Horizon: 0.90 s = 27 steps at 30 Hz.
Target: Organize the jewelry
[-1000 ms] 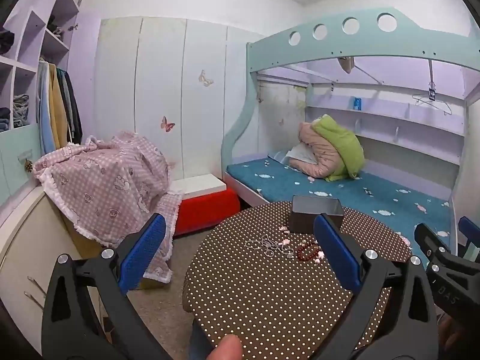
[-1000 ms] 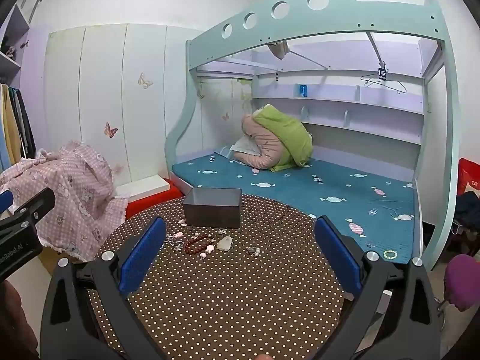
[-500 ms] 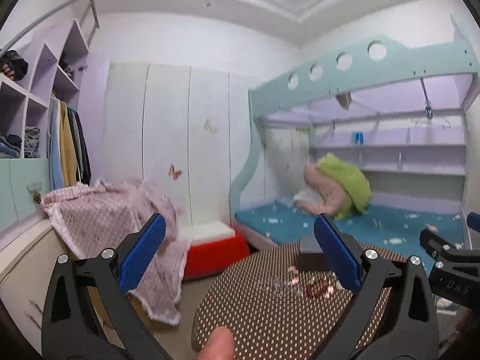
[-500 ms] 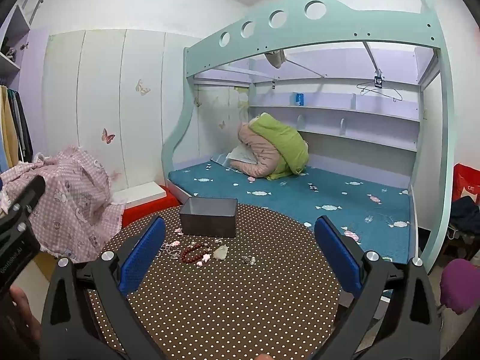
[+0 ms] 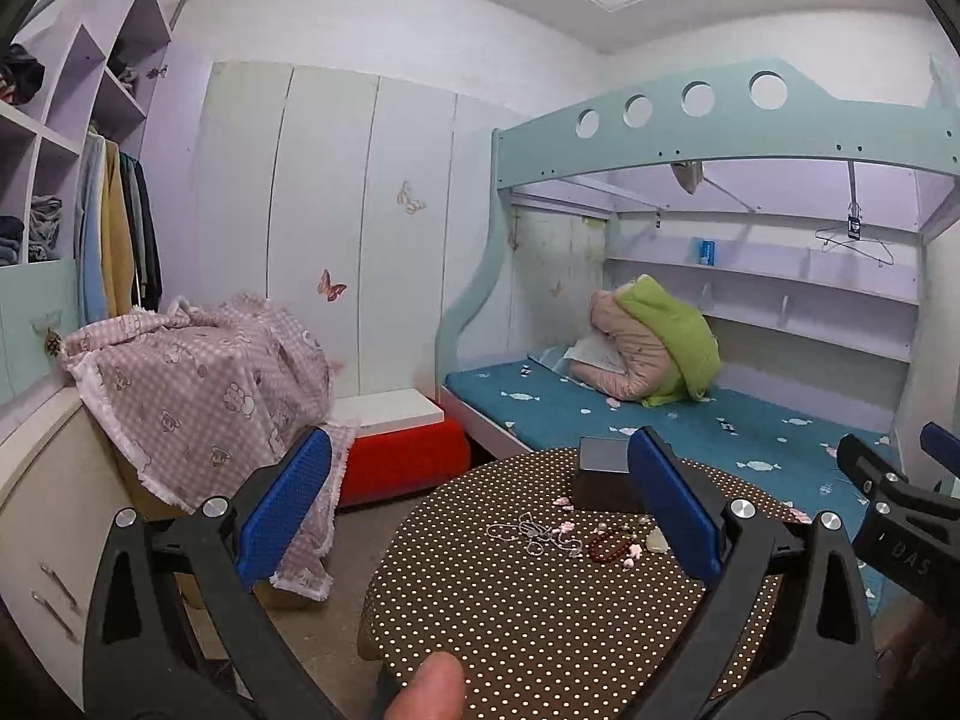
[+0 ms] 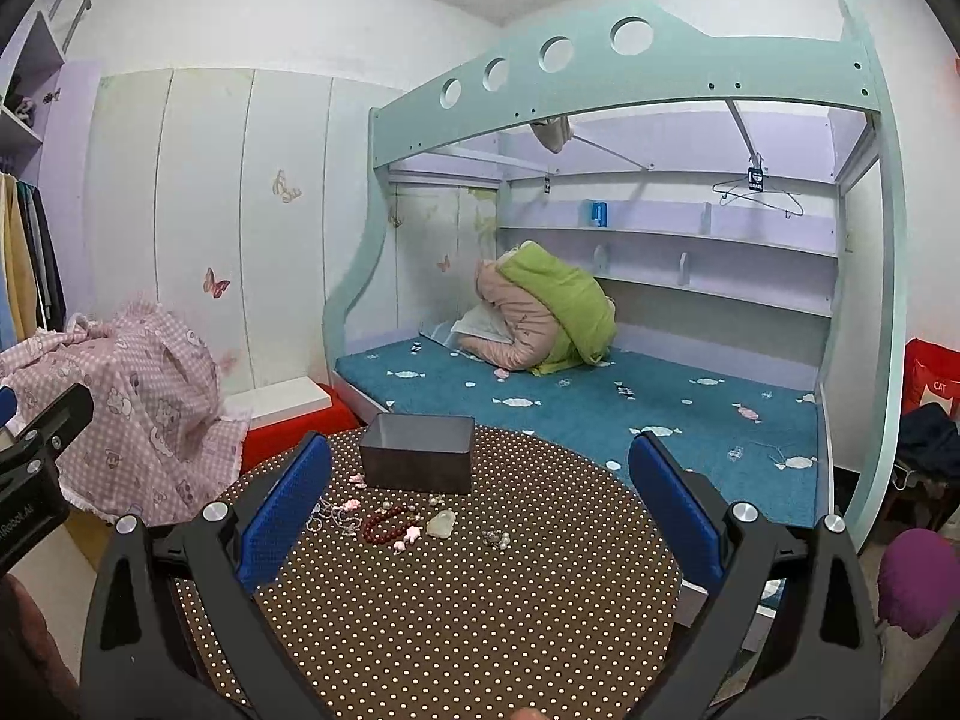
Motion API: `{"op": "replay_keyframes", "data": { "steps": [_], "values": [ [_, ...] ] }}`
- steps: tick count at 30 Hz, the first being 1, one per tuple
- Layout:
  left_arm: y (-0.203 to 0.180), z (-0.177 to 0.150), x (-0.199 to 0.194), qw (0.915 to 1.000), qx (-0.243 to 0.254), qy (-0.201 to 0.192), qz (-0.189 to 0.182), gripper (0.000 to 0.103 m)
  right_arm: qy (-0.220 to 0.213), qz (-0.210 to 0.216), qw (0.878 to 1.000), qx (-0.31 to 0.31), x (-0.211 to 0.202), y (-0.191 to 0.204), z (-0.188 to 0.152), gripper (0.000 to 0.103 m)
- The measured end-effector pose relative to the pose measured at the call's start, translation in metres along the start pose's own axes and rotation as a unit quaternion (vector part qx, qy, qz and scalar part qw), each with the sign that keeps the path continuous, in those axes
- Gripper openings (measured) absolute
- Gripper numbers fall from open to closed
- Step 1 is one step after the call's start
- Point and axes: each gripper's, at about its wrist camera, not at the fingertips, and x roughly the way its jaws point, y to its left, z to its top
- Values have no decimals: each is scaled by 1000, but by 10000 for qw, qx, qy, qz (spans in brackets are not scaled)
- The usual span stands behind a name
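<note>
Right wrist: one box (image 6: 418, 461), one red bracelet (image 6: 389, 523).

Both the left gripper (image 5: 477, 510) and the right gripper (image 6: 480, 510) have black triangular frames with cut-out slots, silver round screw heads near the finger roots, and ribbed blue pads (image 6: 285, 510). Right of the table (image 5: 540, 630), the right gripper's black body bears white lettering.
</note>
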Motion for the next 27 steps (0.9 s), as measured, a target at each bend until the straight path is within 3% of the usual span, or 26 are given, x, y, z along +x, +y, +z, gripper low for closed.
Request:
{"op": "replay_keyframes", "data": {
  "steps": [18, 27],
  "values": [
    [14, 0, 12, 9999, -159, 29, 43, 98, -14, 19, 9998, -202, 15, 6, 1, 96],
    [10, 10, 56, 9999, -34, 55, 117, 98, 52, -3, 9995, -308, 53, 8, 11, 96]
  ]
}}
